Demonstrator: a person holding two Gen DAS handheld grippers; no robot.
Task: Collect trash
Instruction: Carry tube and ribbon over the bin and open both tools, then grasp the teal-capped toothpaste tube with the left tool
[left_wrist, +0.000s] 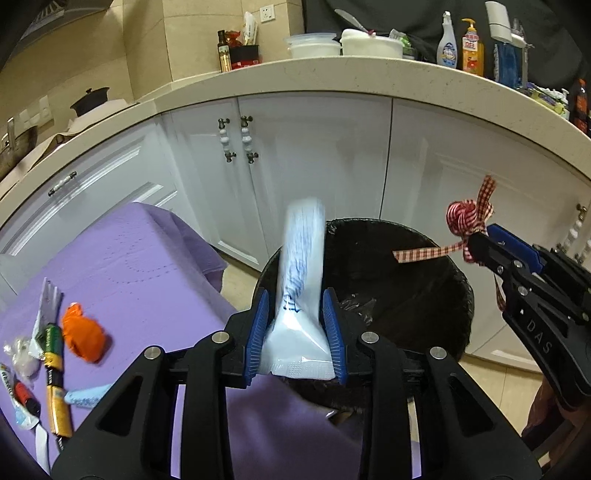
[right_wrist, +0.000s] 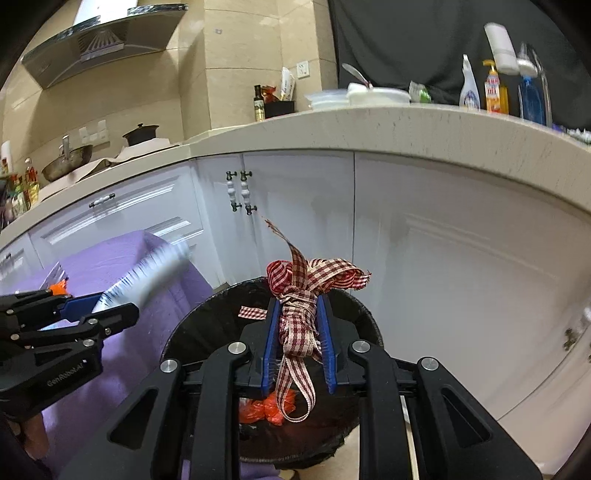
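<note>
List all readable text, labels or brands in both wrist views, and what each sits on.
"DAS": black arm of the right gripper, seen from the left wrist view.
"GenRobot.AI" (soft, best reading): black arm of the left gripper, seen from the right wrist view.
Blue print on the white plastic packet in the left gripper: blurred, unreadable.
Labels on the orange pump bottle, white spray bottle and green-and-yellow batteries: too small to read.

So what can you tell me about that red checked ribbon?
The checked ribbon is red-and-white gingham fabric, knotted into a crumpled bunch with loops and frayed loose tails. The right gripper clamps it between blue pads; one tail points up, a loop dangles below. It hangs above the open black-lined trash bin, touching nothing but the pads.
</note>
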